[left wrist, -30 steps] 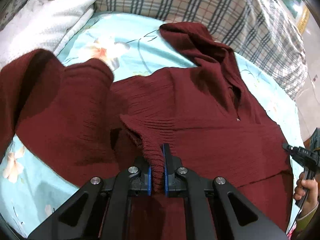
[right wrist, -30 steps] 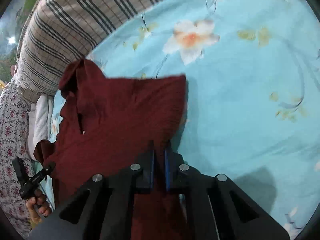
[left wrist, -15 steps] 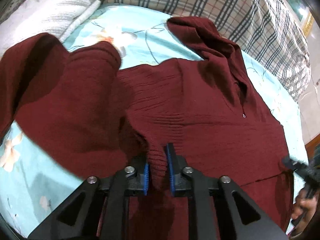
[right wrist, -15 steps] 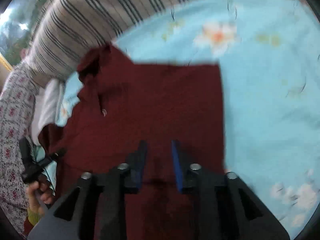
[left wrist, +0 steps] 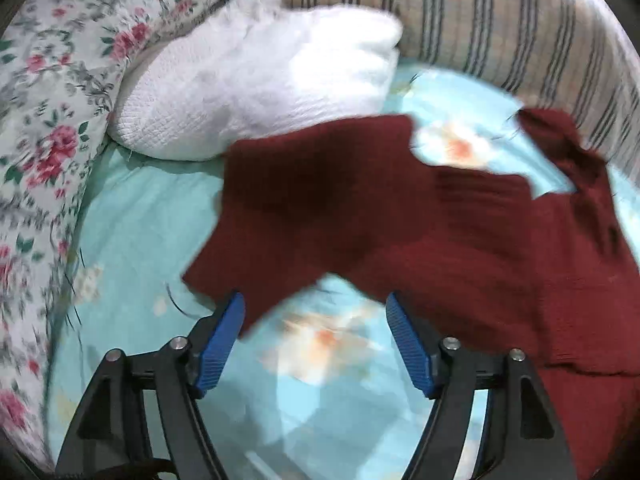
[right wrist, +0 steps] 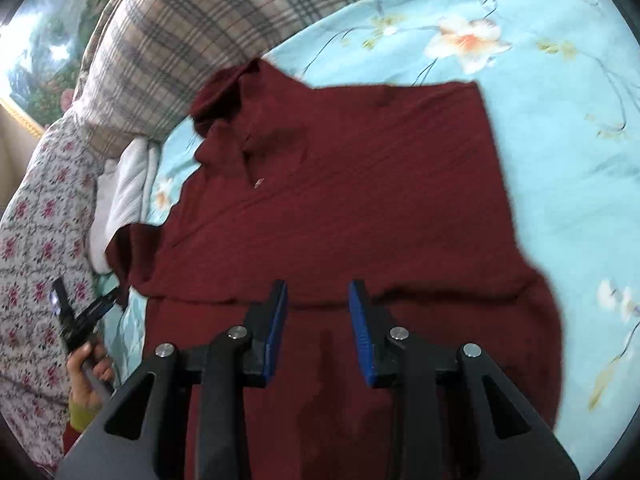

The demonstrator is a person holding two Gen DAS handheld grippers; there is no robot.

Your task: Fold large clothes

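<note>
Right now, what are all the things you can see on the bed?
sweater: one, dark red, spread flat on the sheet
sheet: one, light blue with flowers, under the sweater
white towel: one, white, beyond the sweater's sleeve
plaid blanket: one, beige check, along the sheet's far edge
floral quilt: one, white with red roses, at the side
left gripper: black, blue pads, jaws just opened, empty
right gripper: black, blue pads, jaws apart over the sweater
</note>
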